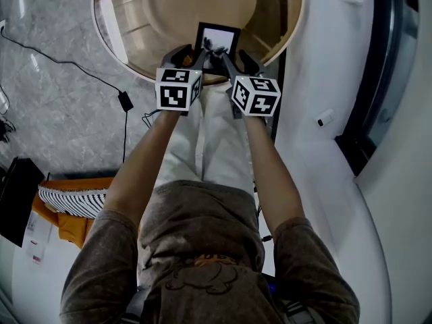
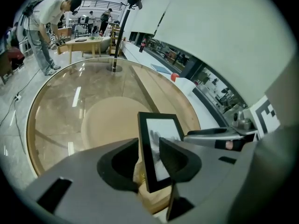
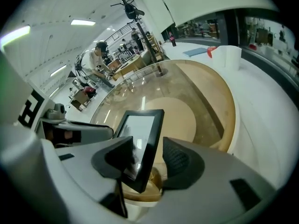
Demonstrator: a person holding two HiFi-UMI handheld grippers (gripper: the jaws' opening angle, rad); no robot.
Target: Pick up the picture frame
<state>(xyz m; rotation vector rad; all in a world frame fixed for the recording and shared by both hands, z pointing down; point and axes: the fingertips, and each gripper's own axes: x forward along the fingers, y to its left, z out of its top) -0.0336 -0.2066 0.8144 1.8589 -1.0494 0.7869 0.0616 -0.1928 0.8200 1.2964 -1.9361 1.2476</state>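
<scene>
Both bare arms reached straight out ahead of the body, side by side and nearly parallel. The left forearm (image 1: 145,160) and the right forearm (image 1: 270,174) converged slightly toward the wrists. Each hand carried its claw pitched forward and down, and the marker cube (image 1: 177,88) of the left one sat level with that of the right (image 1: 256,94). The left claw (image 1: 194,59) and right claw (image 1: 233,62) stood close together, tips angled inward toward each other. The left claw's (image 2: 149,149) jaws were parted, straddling one side of the picture frame (image 1: 217,39). The right claw's (image 3: 148,151) jaws were likewise parted round the opposite side, with a gap showing at the outer jaw.
</scene>
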